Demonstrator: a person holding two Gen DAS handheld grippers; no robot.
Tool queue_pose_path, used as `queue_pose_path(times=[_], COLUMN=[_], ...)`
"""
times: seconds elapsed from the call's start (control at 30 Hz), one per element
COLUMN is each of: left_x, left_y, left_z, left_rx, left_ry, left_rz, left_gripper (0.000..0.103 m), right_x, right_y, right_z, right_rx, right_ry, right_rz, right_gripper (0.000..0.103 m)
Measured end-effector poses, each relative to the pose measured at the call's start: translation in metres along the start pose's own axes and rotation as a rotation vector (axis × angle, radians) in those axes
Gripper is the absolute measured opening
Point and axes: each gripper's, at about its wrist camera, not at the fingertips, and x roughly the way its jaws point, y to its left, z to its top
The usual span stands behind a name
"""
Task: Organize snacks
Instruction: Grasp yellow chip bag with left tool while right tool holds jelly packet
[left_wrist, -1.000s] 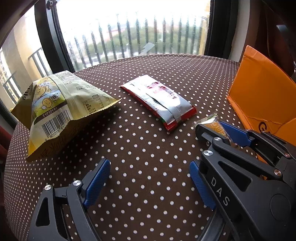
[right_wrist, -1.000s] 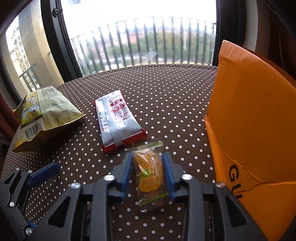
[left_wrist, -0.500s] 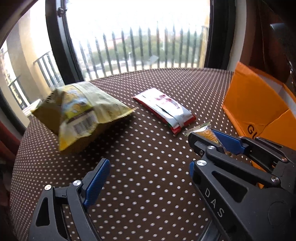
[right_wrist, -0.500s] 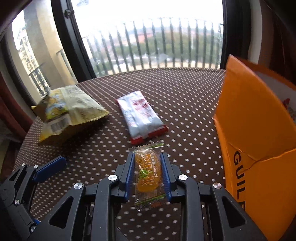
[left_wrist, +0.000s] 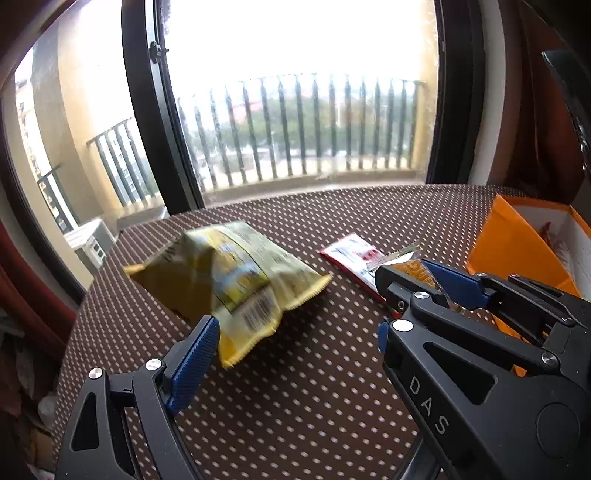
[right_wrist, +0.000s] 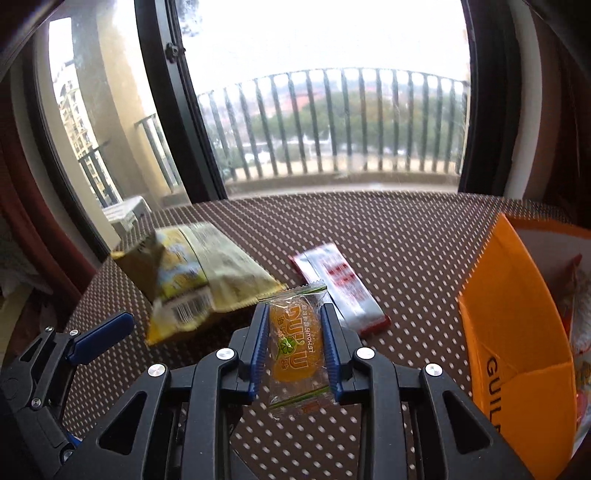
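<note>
While the right gripper (right_wrist: 293, 345) pinches a clear candy packet (right_wrist: 295, 343) printed with orange letters above the dotted table (right_wrist: 406, 236), the left gripper (left_wrist: 291, 343) stands spread and empty. To the right, the orange box (right_wrist: 517, 332) reads "GUIL", and "DAS" marks a gripper finger (left_wrist: 428, 406).

White letters "DAS" run along the black arm of the right tool (left_wrist: 424, 280), seen from the left wrist. On the clear candy wrapper (right_wrist: 297, 343) pinched in that tool, big orange letters read "DUTU", with smaller print beside them too fine to make out. The orange box (right_wrist: 517, 332) at the right shows "GUIL", cut off at the fold. The yellow snack bag (right_wrist: 192, 280) on the counter carries a barcode, its digits blurred.
</note>
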Motion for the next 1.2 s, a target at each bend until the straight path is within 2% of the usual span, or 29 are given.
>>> queue_pose_path(times=[0.4, 0.5, 0.63, 0.7, 0.8, 0.93, 1.2], left_x=[0.014, 0.029, 0.051, 0.064, 0.077, 0.091, 0.102], left_y=[0.034, 0.039, 0.045, 0.050, 0.056, 0.057, 0.057], left_z=[0.034, 0.042, 0.052, 0.055, 0.055, 0.052, 0.047], left_rx=[0.009, 0.007, 0.019, 0.008, -0.012, -0.012, -0.025], left_ry=[-0.025, -0.006, 0.004, 0.019, 0.028, 0.024, 0.063], left_rz=[0.013, 0.010, 0.068, 0.069, 0.046, 0.080, 0.103], left_gripper=[0.090, 0.091, 0.091, 0.091, 0.092, 0.100, 0.102], right_x=[0.021, 0.032, 0.048, 0.055, 0.066, 0.085, 0.106], right_y=[0.022, 0.024, 0.025, 0.027, 0.026, 0.025, 0.023], right_z=[0.038, 0.047, 0.056, 0.058, 0.060, 0.059, 0.055], right_rx=[0.000, 0.005, 0.009, 0.008, 0.007, 0.008, 0.007], right_ry=[-0.038, -0.041, -0.033, -0.030, -0.021, 0.006, 0.052], right_rz=[0.026, 0.029, 0.041, 0.043, 0.043, 0.038, 0.038], right_gripper=[0.030, 0.030, 0.030, 0.030, 0.030, 0.030, 0.030])
